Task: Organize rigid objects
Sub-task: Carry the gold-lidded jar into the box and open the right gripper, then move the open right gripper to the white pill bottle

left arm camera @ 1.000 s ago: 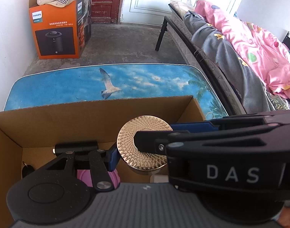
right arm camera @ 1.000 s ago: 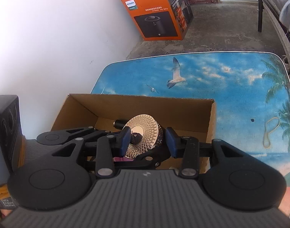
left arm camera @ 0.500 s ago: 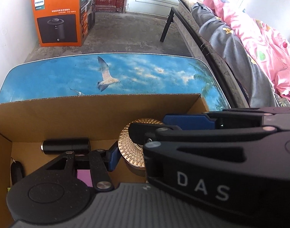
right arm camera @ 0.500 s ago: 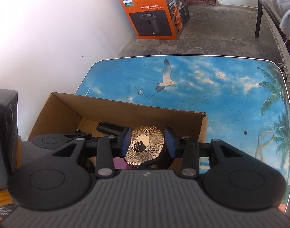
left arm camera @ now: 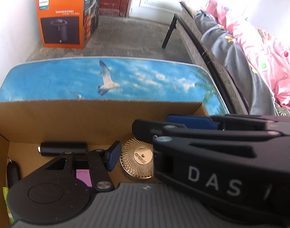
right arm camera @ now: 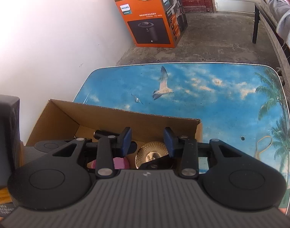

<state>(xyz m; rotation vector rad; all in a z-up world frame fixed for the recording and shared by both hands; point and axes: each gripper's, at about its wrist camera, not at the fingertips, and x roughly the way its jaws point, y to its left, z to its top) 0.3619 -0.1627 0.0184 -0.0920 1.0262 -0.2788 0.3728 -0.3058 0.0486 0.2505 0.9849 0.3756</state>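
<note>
A round gold disc (left arm camera: 138, 157) with a ribbed face lies tilted on the floor of the open cardboard box (left arm camera: 88, 117). In the right wrist view the gold disc (right arm camera: 151, 151) sits below and beyond my pads. My right gripper (right arm camera: 147, 138) hangs over it, open, with only the box wall showing between its blue pads. In the left wrist view the right gripper (left arm camera: 154, 123) crosses above the disc. My left gripper (left arm camera: 145, 144) is open. Its left pad (left arm camera: 113, 157) stands beside the disc's left edge, and its right finger is hidden behind the right gripper.
The box also holds a black cylinder (left arm camera: 63, 149), a pink item (left arm camera: 83, 174) and a black key fob (left arm camera: 11, 171). It stands on a sky-print table (right arm camera: 202, 87) that carries a rubber band (right arm camera: 263, 146). An orange carton (left arm camera: 63, 19) is on the floor and a bed (left arm camera: 240, 47) to the right.
The gold disc was up level with the right gripper's pads and now lies lower, on the box floor. Both grippers have stayed roughly in place.
</note>
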